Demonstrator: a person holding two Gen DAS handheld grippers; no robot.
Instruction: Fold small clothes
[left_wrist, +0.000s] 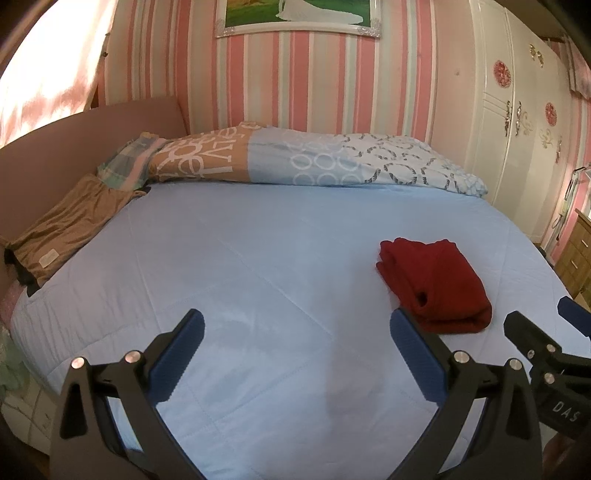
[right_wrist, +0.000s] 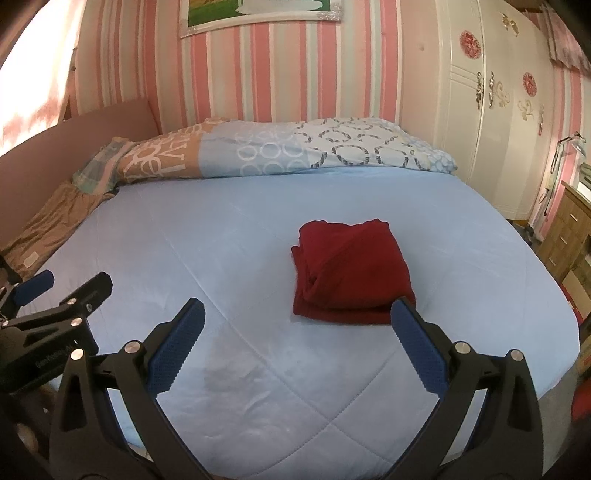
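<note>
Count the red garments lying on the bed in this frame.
1. A folded red garment lies on the blue bedspread, toward its right side, ahead of the open right gripper. Anything beneath the patterned duvet would be hidden.

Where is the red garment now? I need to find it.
The folded red garment lies on the blue bedspread, right of middle, just beyond the open right claw, short of the patterned pillows.

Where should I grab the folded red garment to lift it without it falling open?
Judging by its pose, pinch the thick rounded fold edge nearest you on the red garment, coming in low from the near side with the open right claw. The layers meet there.
</note>
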